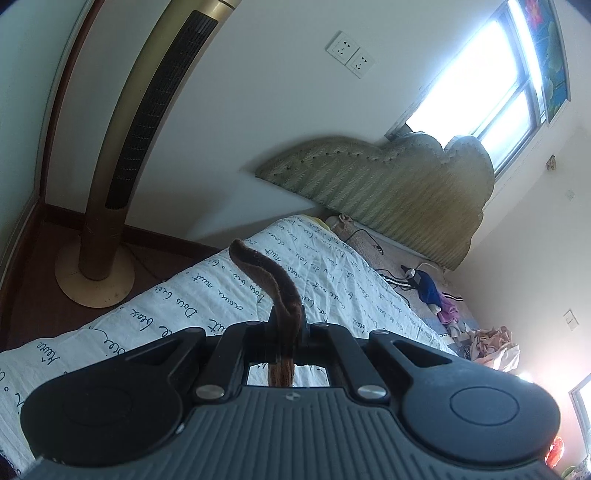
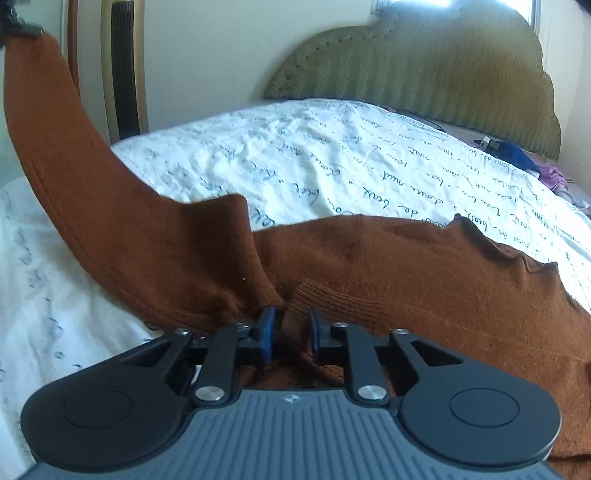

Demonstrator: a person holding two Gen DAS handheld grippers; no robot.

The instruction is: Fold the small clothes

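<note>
My left claw (image 1: 286, 332): jaws together, clamped on a strip of the brown garment (image 1: 275, 284), which stands up from the jaws and curls over at its tip.

My right claw (image 2: 290, 332): blue pads (image 2: 266, 334) stand apart, with a ribbed cuff of the brown garment (image 2: 406, 280) between them; I cannot tell whether the pads press on it.

Brown garment, main body: spread on the bed, just beyond my right claw. One long sleeve rises from that body up to the top left corner of the right wrist view, where the left claw (image 2: 22, 26) holds its end.

White quilt (image 2: 332, 155) with blue handwriting print: under the garment, covering the bed beyond it.

Blue and purple clothes (image 1: 439, 299): small heap past the quilt, near the headboard, with a black cable (image 1: 369, 236) beside them.

Green padded headboard (image 1: 388, 177): at the bed's far end, against the wall.

Gold tower fan (image 1: 122, 155): on the floor beside the bed.

Wall sockets (image 1: 349, 53): above the headboard. Bright window (image 1: 480, 81): to their right.
</note>
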